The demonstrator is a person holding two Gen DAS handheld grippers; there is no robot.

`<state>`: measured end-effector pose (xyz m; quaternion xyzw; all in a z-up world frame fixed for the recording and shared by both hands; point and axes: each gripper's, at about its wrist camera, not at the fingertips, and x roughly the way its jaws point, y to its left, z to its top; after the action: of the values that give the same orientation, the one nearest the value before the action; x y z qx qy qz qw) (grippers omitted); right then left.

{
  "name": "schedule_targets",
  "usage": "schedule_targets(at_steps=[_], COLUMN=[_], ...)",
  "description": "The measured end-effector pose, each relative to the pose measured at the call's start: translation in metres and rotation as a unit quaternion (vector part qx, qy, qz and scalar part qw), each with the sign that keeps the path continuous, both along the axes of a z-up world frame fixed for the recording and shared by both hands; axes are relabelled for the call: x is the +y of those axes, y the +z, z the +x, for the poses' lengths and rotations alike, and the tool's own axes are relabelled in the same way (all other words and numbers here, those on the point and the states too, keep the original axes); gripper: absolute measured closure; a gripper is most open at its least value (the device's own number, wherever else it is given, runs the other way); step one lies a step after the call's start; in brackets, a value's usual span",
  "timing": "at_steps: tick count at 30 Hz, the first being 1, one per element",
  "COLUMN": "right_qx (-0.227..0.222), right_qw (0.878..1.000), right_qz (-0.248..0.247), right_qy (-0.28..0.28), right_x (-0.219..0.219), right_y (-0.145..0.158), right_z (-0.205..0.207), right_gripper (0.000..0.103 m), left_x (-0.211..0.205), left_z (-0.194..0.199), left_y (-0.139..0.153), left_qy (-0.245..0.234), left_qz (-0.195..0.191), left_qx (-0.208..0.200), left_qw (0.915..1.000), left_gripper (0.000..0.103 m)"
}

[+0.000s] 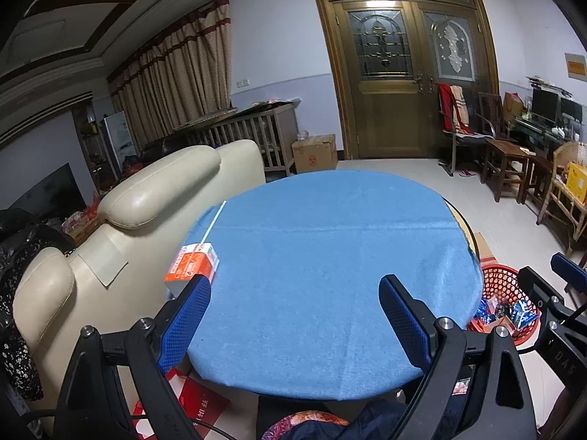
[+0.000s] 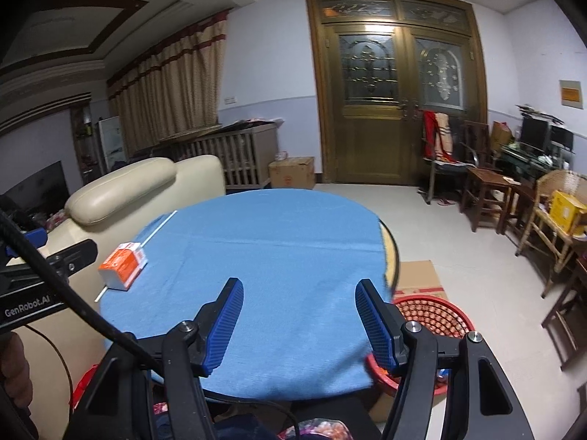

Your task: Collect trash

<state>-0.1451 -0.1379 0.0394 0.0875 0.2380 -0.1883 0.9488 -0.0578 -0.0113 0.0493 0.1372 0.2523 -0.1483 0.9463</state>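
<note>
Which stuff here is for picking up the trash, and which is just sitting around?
For the job: orange carton, white straw, red basket, left gripper, right gripper.

Just lying about: cream sofa, cardboard box, wooden chairs, crib.
</note>
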Motion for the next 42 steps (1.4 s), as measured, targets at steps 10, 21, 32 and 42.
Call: schedule_targets(at_steps=[10,21,32,42], right_qx=[0.017,0.022,0.026,0.027], right_qw=[0.999,0.998,0.998,0.998], right_qz=[0.031,0.041,0.045,0.047], right_qy=[-0.027,-0.038,-0.033,-0.03], right_x=[-0.022,-0.029,-0.028,-0.027], right_y=[-0.007,-0.011,-0.013,-0.014], right_z=[-0.011,-0.015,-0.01,-0.008], right_gripper=[0.036,0.036,0.036,0.036], left_x=[-0.014,-0.02,-0.018,-0.018], left_z=[-0.004,-0.007,-0.007,-0.007], left_y=[-0.003,-0.005,-0.006,-0.006], left_qy=[-0.018,-0.029,-0.031,-0.032], left_qz=[0.008,0.014,0.014,0.014], left_qx=[0.01,0.016,0.019,0.019], left_qw=[0.9998,0.9994,0.9992,0.9992], left_gripper=[0.01,0.01,0.01,0.01])
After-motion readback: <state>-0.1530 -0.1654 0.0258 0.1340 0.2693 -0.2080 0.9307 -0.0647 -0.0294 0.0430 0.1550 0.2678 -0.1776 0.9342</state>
